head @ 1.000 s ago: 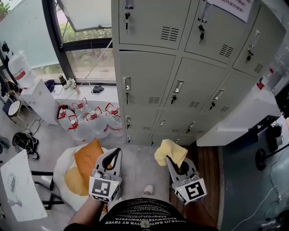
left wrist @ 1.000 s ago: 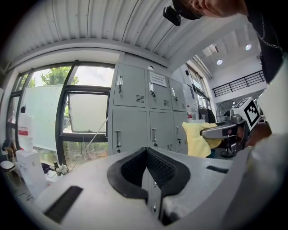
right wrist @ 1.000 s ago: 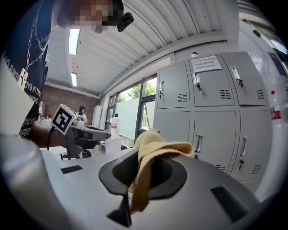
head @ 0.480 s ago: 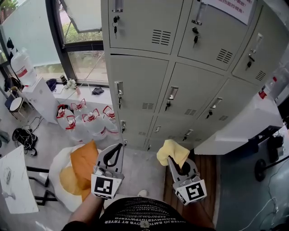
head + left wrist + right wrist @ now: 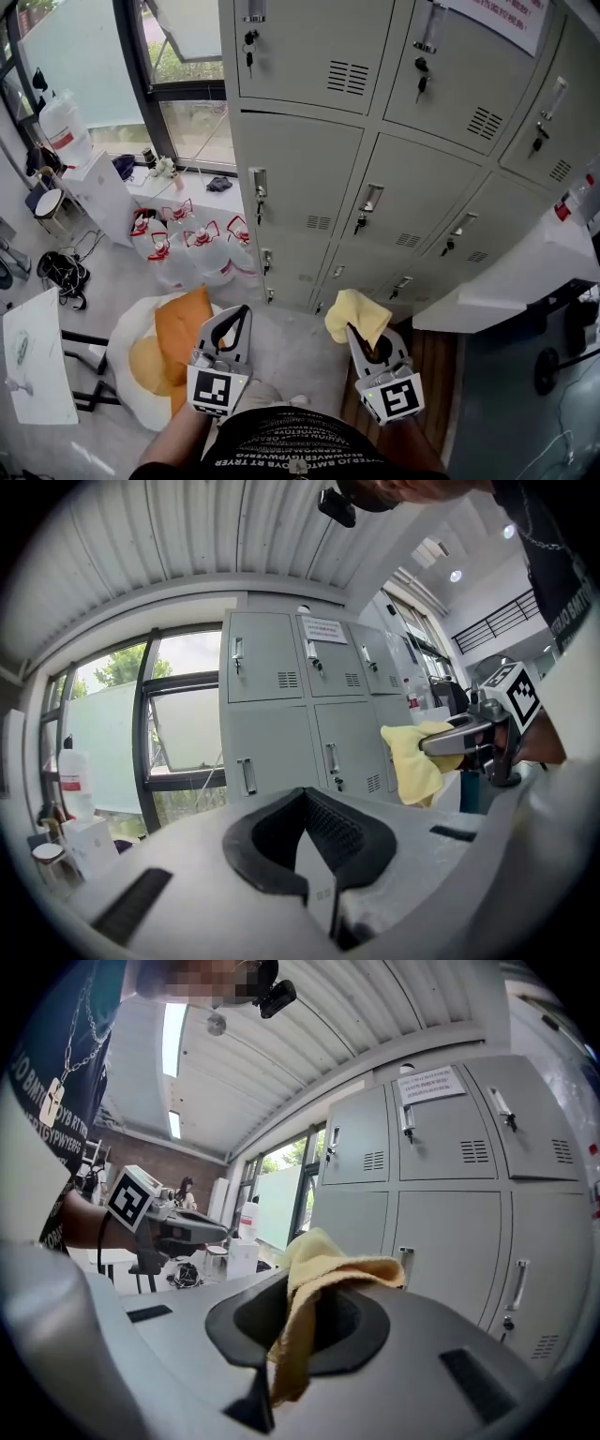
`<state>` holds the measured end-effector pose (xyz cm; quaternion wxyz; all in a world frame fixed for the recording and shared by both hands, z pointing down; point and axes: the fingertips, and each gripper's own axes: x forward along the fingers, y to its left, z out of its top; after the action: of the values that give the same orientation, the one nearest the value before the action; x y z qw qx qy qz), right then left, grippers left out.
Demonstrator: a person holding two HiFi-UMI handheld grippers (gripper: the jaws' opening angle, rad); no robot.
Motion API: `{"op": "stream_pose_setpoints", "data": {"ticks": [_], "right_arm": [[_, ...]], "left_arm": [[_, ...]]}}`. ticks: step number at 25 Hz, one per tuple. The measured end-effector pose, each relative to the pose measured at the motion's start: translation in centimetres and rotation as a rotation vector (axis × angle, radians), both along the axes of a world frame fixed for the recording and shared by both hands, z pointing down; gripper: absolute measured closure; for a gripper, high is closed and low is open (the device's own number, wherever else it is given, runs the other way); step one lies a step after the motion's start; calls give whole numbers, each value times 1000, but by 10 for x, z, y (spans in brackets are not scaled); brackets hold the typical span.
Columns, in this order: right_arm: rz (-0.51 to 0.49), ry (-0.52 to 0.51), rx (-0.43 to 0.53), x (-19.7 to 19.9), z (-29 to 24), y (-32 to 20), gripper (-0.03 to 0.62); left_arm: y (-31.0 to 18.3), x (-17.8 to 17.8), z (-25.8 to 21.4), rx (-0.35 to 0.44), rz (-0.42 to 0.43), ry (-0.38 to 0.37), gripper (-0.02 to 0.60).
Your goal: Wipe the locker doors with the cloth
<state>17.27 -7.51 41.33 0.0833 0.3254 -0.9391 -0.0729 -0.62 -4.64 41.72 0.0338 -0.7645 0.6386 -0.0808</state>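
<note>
Cloth (image 5: 357, 315), soft crumpled yellow, is hanging pinched in the five-o'clock right gripper (image 5: 353, 330) fingers; left gripper (image 5: 245, 312) fingers are pressing together, empty.

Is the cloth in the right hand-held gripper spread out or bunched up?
Bunched up. The yellow cloth is pinched in the jaws of the right hand-held gripper, crumpled into loose folds rather than laid flat.

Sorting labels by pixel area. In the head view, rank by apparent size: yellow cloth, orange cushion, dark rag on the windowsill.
Largest: orange cushion.
Then: yellow cloth, though it sits nearer the camera.
Smallest: dark rag, also the farthest off.
</note>
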Motion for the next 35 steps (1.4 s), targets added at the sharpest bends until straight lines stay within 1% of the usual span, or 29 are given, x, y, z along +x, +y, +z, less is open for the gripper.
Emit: {"op": "stream_pose_setpoints", "data": {"ticks": [5, 9, 14, 19, 26, 31, 35], "right_arm": [[-38, -21, -25, -13, 3, 0, 554], [-51, -20, -28, -24, 5, -7, 554], [-41, -24, -42, -36, 7, -21, 554], [-14, -8, -37, -52, 5, -43, 554], [19, 21, -33, -67, 7, -69, 554], [64, 10, -48, -76, 8, -97, 554], [85, 13, -61, -84, 12, -114, 554]], "left_arm": [[9, -10, 4, -20, -32, 13, 577], [5, -19, 5, -20, -37, 19, 576], [-7, -37, 20, -65, -49, 25, 577], [-30, -46, 25, -81, 0, 33, 576], [-76, -56, 25, -75, 62, 42, 577], [-109, -68, 25, -69, 92, 39, 577], [-134, -76, 29, -60, 126, 16, 576]]}}
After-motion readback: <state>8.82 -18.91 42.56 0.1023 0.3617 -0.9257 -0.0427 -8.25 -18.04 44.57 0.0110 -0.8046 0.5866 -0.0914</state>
